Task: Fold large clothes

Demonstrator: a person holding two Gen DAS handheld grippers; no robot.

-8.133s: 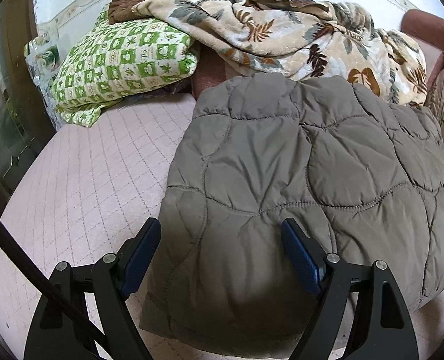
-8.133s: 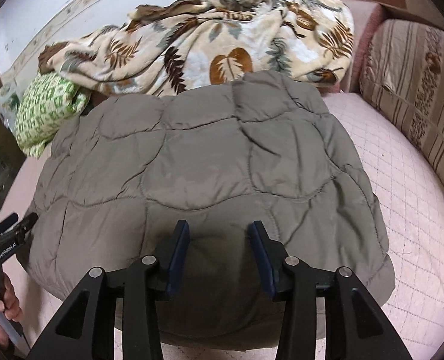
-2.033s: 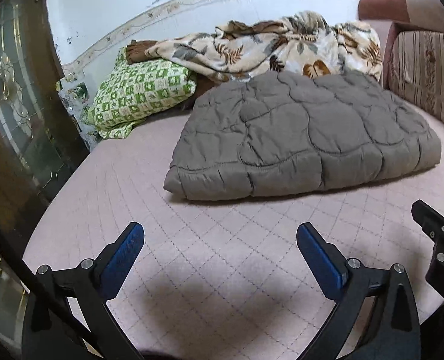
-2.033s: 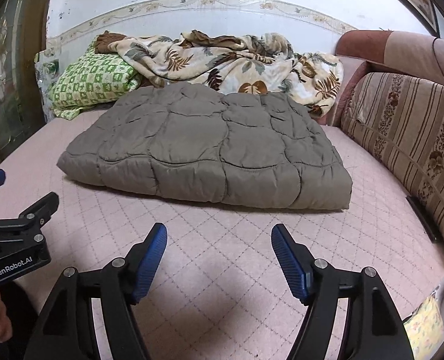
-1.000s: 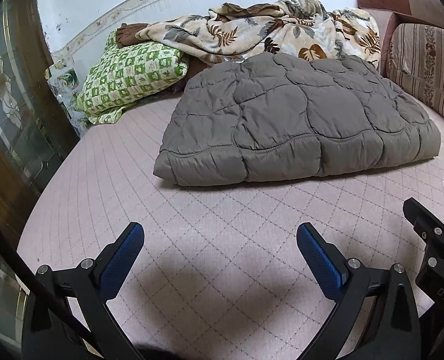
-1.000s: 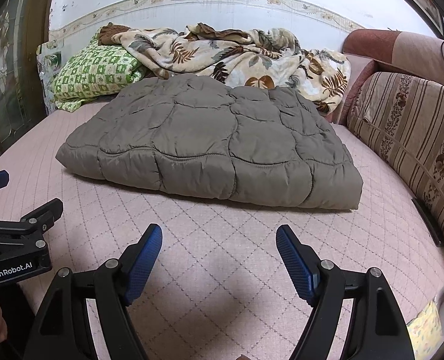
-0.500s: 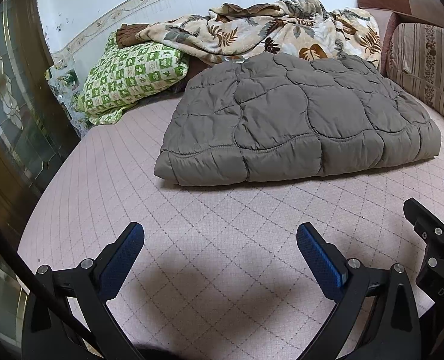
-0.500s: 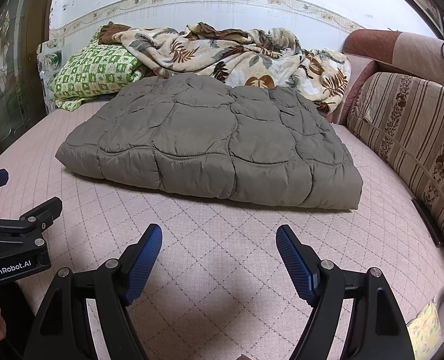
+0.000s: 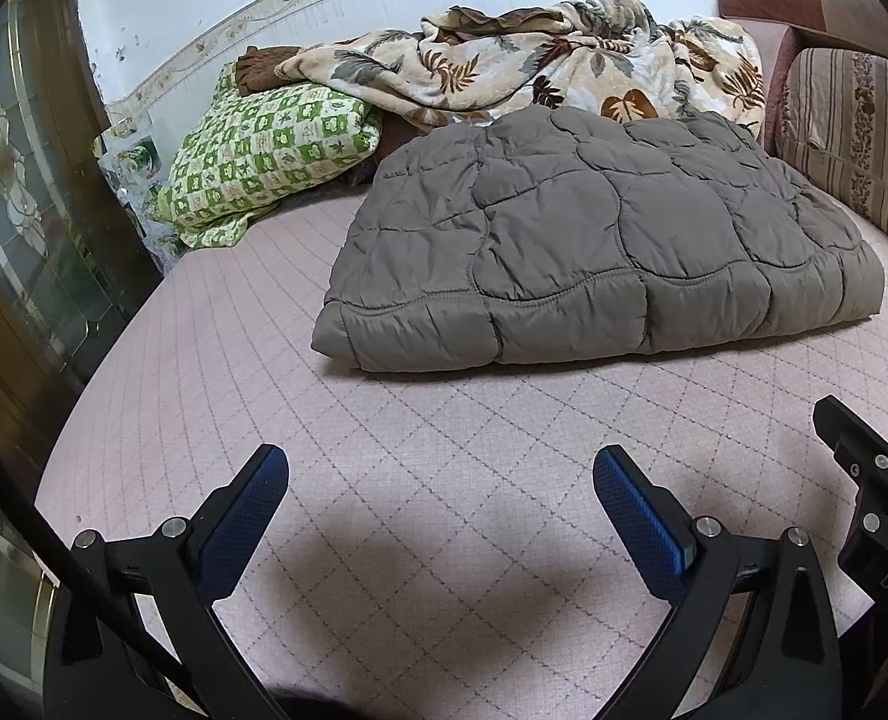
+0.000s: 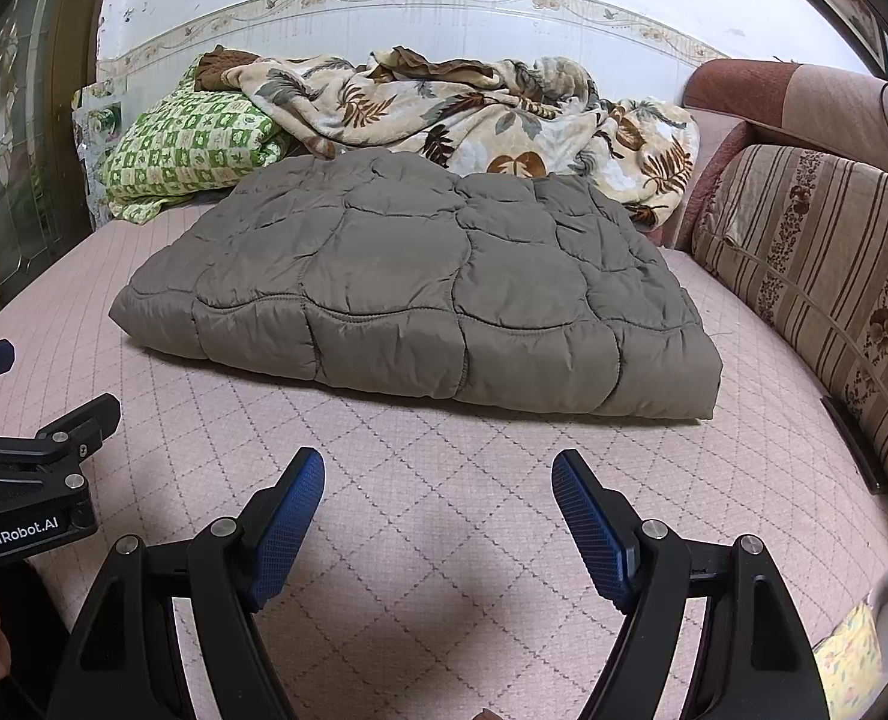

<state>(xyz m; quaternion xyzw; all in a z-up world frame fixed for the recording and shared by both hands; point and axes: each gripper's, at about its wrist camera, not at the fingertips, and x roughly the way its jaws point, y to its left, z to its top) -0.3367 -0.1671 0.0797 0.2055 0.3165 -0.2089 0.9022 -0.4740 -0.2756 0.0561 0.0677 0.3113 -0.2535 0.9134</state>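
1. The quilted grey-brown coat [image 9: 594, 240] lies as a thick, roughly rectangular bundle on the pink quilted bed [image 9: 432, 468], its far edge against the leaf-print blanket [image 9: 564, 60] heaped by the wall.
2. Its long axis runs left to right across both views, so the rounded near edge faces the person broadside.
3. The green checked pillow [image 9: 270, 150] sits just beyond its left corner; the striped cushion [image 10: 816, 264] stands near its right side.
4. Bare bed separates that near edge from both claws; neither touches the coat.
5. The left claw [image 9: 438, 504] has its jaws spread wide with nothing between them, and faces the left half of the near edge.
6. The right claw [image 10: 438, 504] likewise stands wide and empty, aimed at the middle to right of that edge.
7. Both seem about equally far away, each nearer its own corner.
8. Judgement: the bundle looks already folded; any further fold would mean reaching forward over the bare bed to the near corners.
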